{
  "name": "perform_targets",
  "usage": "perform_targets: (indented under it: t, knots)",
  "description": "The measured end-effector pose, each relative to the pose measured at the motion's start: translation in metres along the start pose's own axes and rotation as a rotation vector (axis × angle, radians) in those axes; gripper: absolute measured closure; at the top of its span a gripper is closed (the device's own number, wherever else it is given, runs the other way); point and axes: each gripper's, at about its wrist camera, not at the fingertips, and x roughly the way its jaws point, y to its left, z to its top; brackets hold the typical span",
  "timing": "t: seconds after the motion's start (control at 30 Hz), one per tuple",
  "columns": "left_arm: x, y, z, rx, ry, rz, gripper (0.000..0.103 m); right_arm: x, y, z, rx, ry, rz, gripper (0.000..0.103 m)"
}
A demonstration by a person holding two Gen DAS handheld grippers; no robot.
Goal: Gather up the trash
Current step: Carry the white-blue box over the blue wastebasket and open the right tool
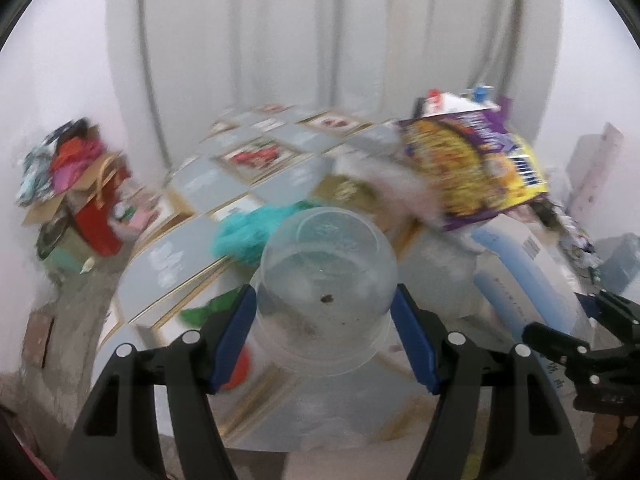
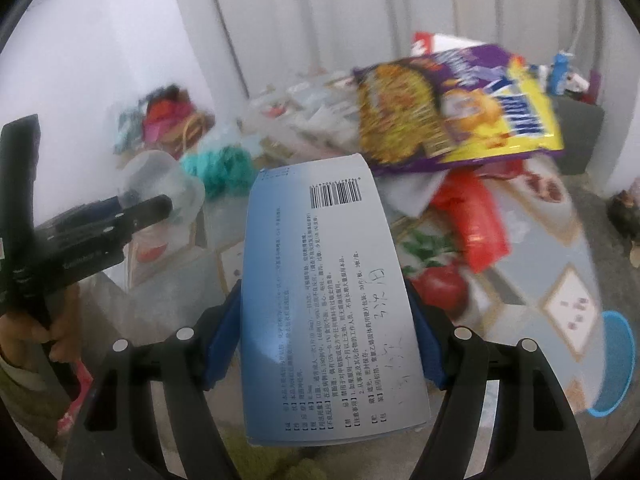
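My left gripper (image 1: 323,312) is shut on a clear plastic cup (image 1: 326,280), held bottom-forward above the table; it also shows at the left of the right wrist view (image 2: 160,184). My right gripper (image 2: 326,320) is shut on a flat blue-and-white medicine box (image 2: 324,292) with printed text and a barcode; the box also shows in the left wrist view (image 1: 528,276). A purple-and-yellow snack bag (image 2: 460,104) lies on the trash pile ahead, also in the left wrist view (image 1: 468,168). A teal crumpled wad (image 1: 252,232) lies on the table.
The table has a patterned cloth (image 1: 192,184). A red wrapper (image 2: 476,220) and green scraps (image 1: 200,312) lie on it. A cardboard box with clothes and a red bag (image 1: 96,208) stand at the left. A blue bucket (image 2: 616,364) stands on the floor at the right. White curtains hang behind.
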Motion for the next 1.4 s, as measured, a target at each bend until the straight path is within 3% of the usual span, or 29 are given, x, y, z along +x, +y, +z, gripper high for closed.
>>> perform_targets:
  t: [0.17,0.3,0.43,0.47,0.53,0.67,0.77,0.9,1.0,1.2,1.33,1.4]
  knots:
    - [-0.007,-0.062,0.03,0.136,-0.06,-0.123,0.036,-0.048,-0.052,-0.009,0.098,-0.094,-0.129,0.033]
    - [0.002,-0.131,0.064,0.25,-0.076,-0.285,0.036,-0.085,-0.109,-0.026,0.227,-0.155,-0.281,0.033]
    - [0.028,-0.216,0.097,0.334,0.039,-0.431,0.036,-0.122,-0.184,-0.05,0.418,-0.18,-0.403,0.033]
    - [0.038,-0.25,0.108,0.362,0.081,-0.486,0.036,-0.129,-0.2,-0.056,0.445,-0.184,-0.444,0.033]
    - [0.052,-0.307,0.118,0.445,0.115,-0.529,0.036,-0.135,-0.226,-0.063,0.48,-0.176,-0.511,0.033]
    - [0.079,-0.411,0.119,0.622,0.164,-0.552,0.036,-0.126,-0.294,-0.087,0.617,-0.153,-0.529,0.033]
    - [0.115,-0.487,0.106,0.718,0.282,-0.571,0.036,-0.104,-0.345,-0.109,0.743,-0.11,-0.51,0.033]
    - [0.175,-0.568,0.074,0.816,0.422,-0.517,0.036,-0.073,-0.413,-0.14,0.915,-0.06,-0.475,0.033]
    - [0.21,-0.607,0.047,0.862,0.484,-0.478,0.036,-0.055,-0.449,-0.158,0.994,-0.013,-0.476,0.033]
    - [0.271,-0.65,0.005,0.836,0.576,-0.447,0.035,-0.028,-0.506,-0.191,1.132,-0.002,-0.46,0.032]
    - [0.283,-0.67,-0.008,0.823,0.599,-0.452,0.021,-0.019,-0.533,-0.217,1.251,-0.009,-0.415,0.032]
    - [0.282,-0.674,-0.008,0.808,0.594,-0.473,0.019,-0.02,-0.542,-0.223,1.291,-0.02,-0.403,0.027]
